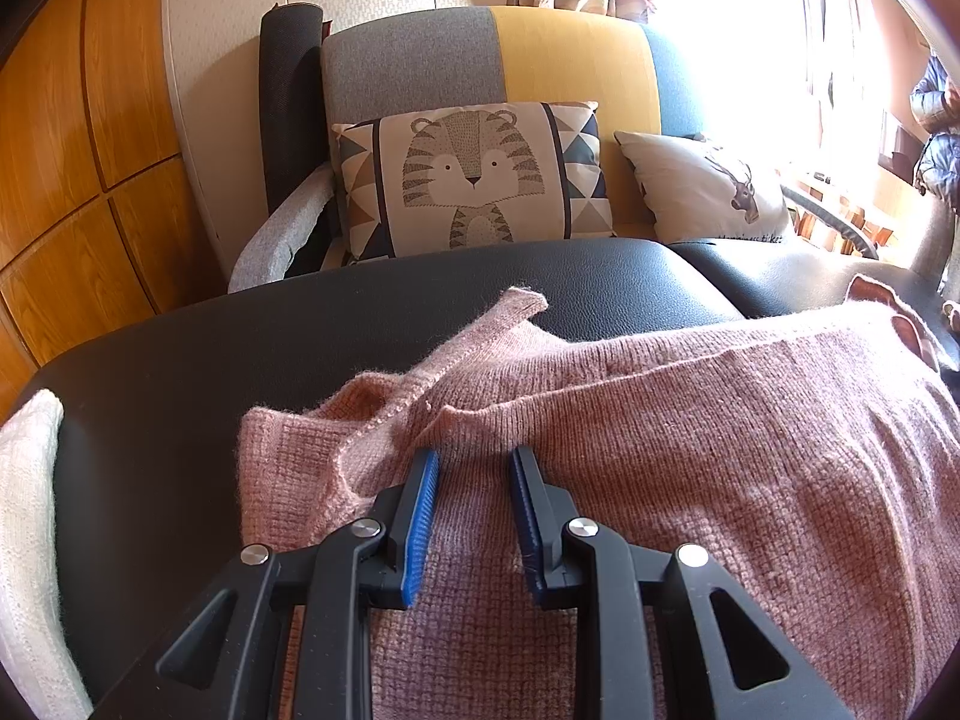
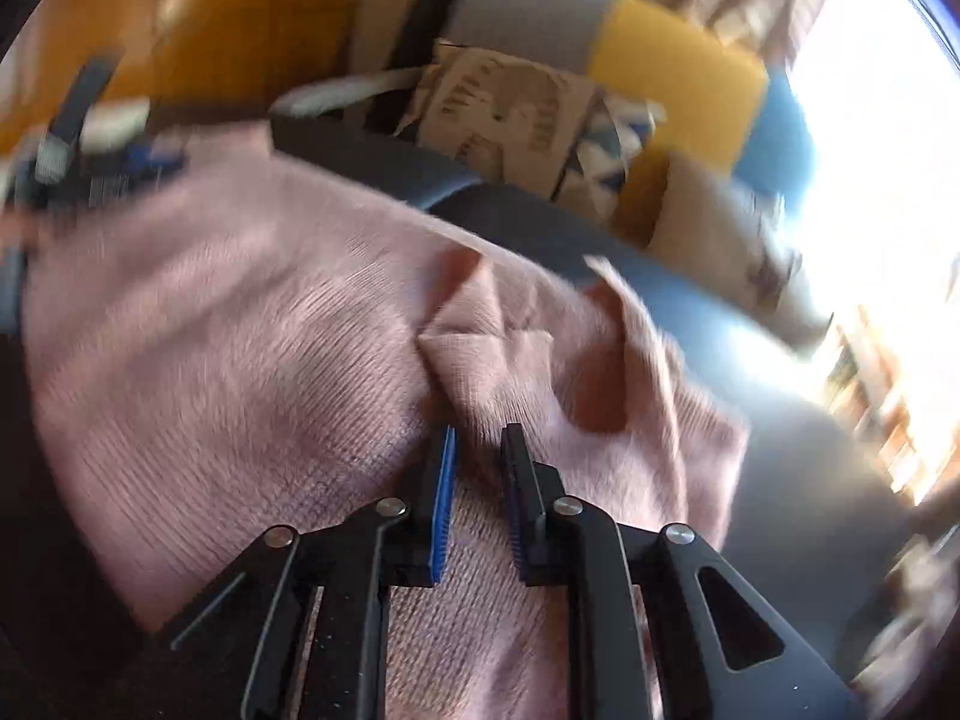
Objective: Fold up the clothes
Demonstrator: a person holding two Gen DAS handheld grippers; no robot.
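Pink knit sweater (image 1: 690, 420), fuzzy and ribbed, lies rumpled on a smooth black leather seat (image 1: 180, 372); the left gripper (image 1: 474, 462) pinches a raised fold. From the right wrist, blurred, the right gripper (image 2: 477, 438) clamps bunched knit.

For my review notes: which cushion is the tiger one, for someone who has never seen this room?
Find the grey, yellow and blue sofa behind the black surface. Two cushions lean on it; the tiger cushion is the left one, bordered with triangles, while the pale cushion shows a deer.
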